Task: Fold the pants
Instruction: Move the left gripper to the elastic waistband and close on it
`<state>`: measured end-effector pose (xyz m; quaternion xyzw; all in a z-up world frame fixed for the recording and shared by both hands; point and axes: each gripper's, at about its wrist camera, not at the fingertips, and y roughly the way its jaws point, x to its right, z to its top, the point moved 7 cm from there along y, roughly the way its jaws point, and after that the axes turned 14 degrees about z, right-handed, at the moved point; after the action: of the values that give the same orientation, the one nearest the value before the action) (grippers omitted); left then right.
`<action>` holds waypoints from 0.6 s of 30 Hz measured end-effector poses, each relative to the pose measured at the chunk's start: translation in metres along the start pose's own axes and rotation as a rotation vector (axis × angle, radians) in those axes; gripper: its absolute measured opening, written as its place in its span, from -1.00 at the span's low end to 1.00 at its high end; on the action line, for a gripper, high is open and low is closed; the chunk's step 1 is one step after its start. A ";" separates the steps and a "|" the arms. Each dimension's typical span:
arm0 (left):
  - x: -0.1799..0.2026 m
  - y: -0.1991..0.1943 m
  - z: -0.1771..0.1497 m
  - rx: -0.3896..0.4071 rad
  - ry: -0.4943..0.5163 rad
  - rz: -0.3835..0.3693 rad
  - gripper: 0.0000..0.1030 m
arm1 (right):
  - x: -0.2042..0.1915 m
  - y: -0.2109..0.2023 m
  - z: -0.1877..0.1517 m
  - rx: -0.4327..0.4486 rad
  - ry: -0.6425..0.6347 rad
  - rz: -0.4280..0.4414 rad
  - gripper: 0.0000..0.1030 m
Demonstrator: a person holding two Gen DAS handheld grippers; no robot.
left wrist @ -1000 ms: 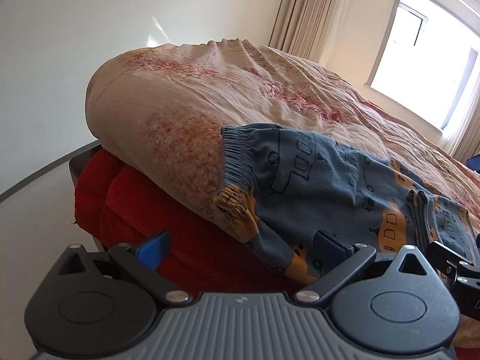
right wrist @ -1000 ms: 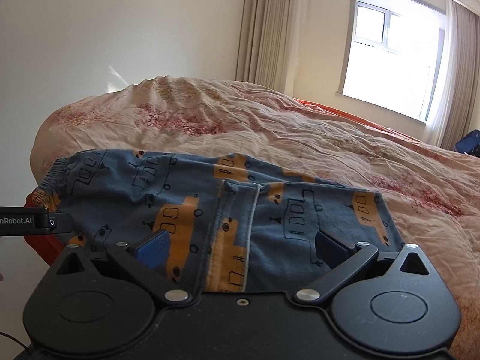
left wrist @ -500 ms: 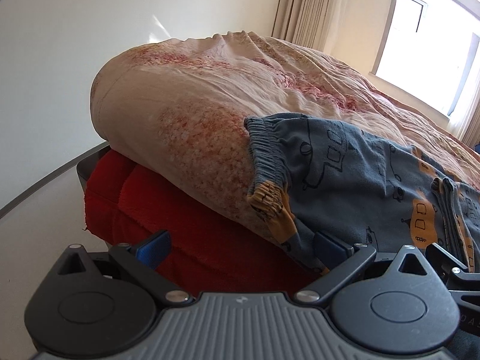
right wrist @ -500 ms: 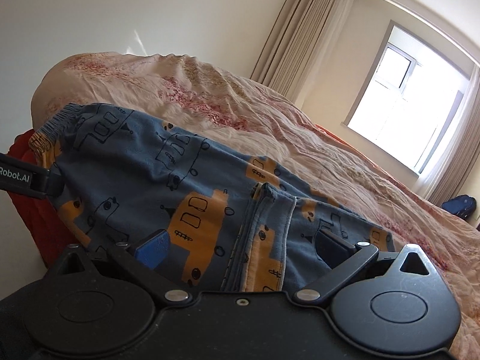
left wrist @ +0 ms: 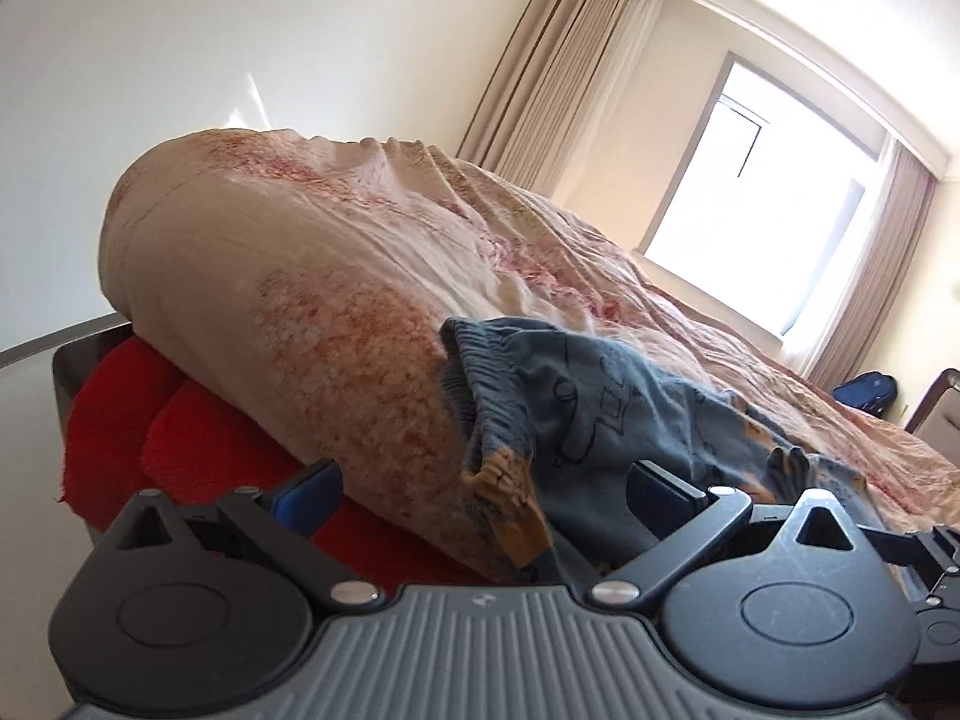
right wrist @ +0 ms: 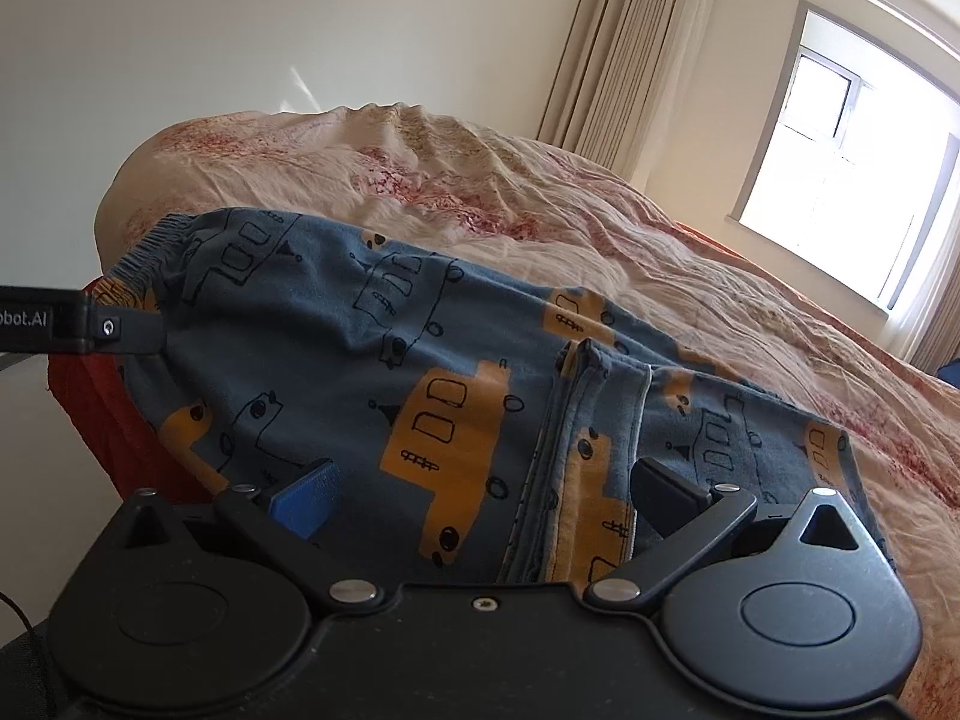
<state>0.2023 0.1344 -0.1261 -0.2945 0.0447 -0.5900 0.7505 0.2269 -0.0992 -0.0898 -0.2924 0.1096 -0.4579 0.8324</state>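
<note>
The pants (right wrist: 420, 360) lie on the bed's (left wrist: 336, 252) near edge, long axis running left-right, waistband left. Both grippers, left (left wrist: 480, 486) and right (right wrist: 480, 489), have jaws wide apart, holding nothing, fabric just ahead between them.

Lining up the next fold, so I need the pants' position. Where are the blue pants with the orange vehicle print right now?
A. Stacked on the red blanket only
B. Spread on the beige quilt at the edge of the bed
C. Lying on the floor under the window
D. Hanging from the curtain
B: in the right wrist view the pants lie spread across the beige quilt, their near edge hanging toward the open right gripper.
</note>
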 end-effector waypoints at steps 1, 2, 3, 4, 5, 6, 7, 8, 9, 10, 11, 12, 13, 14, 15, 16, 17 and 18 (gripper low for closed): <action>0.002 0.000 0.002 0.007 -0.005 -0.004 0.98 | 0.000 0.001 -0.001 -0.003 -0.001 0.001 0.99; 0.006 -0.003 0.005 0.030 -0.005 0.004 0.86 | -0.001 0.001 -0.002 -0.007 -0.003 0.002 0.99; 0.010 -0.008 0.008 0.065 0.000 0.016 0.77 | -0.001 0.002 -0.002 -0.009 -0.006 0.001 0.99; 0.014 -0.013 0.010 0.097 0.016 0.018 0.66 | -0.002 0.002 -0.002 -0.010 -0.009 0.001 0.99; 0.020 -0.018 0.012 0.124 0.036 0.011 0.64 | -0.002 0.003 -0.003 -0.012 -0.009 0.001 0.99; 0.024 -0.020 0.013 0.134 0.050 -0.002 0.62 | -0.001 0.003 -0.003 -0.014 -0.007 0.000 0.99; 0.029 -0.021 0.013 0.130 0.058 -0.020 0.56 | -0.001 0.004 -0.004 -0.016 -0.003 0.000 0.99; 0.031 -0.021 0.013 0.118 0.057 -0.030 0.44 | -0.001 0.004 -0.004 -0.018 -0.001 -0.002 0.99; 0.033 -0.020 0.013 0.103 0.050 -0.030 0.39 | 0.000 0.005 -0.005 -0.021 0.000 -0.004 0.99; 0.034 -0.018 0.013 0.094 0.047 -0.025 0.33 | -0.001 0.005 -0.005 -0.024 -0.001 -0.007 0.99; 0.034 -0.017 0.013 0.089 0.045 -0.016 0.30 | -0.001 0.006 -0.005 -0.026 -0.004 -0.010 0.99; 0.032 -0.016 0.014 0.084 0.037 0.003 0.30 | -0.002 0.006 -0.005 -0.027 -0.007 -0.012 0.99; 0.029 -0.015 0.014 0.076 0.024 0.024 0.29 | -0.002 0.006 -0.005 -0.027 -0.008 -0.012 0.99; 0.024 -0.013 0.014 0.060 0.003 0.048 0.29 | -0.002 0.006 -0.005 -0.027 -0.008 -0.012 0.99; 0.020 -0.010 0.014 0.045 -0.012 0.062 0.28 | -0.002 0.006 -0.005 -0.025 -0.005 -0.011 0.99; 0.013 -0.007 0.013 0.021 -0.031 0.073 0.06 | -0.002 0.005 -0.005 -0.023 -0.001 -0.009 0.99; 0.010 -0.005 0.012 0.001 -0.045 0.073 -0.42 | -0.001 0.005 -0.005 -0.021 0.005 -0.006 0.99; 0.007 -0.005 0.011 -0.016 -0.059 0.066 -0.63 | 0.000 0.005 -0.005 -0.018 0.011 -0.003 0.99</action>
<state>0.2049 0.1320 -0.1127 -0.3161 0.0369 -0.5554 0.7683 0.2278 -0.0991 -0.0969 -0.2976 0.1180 -0.4597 0.8284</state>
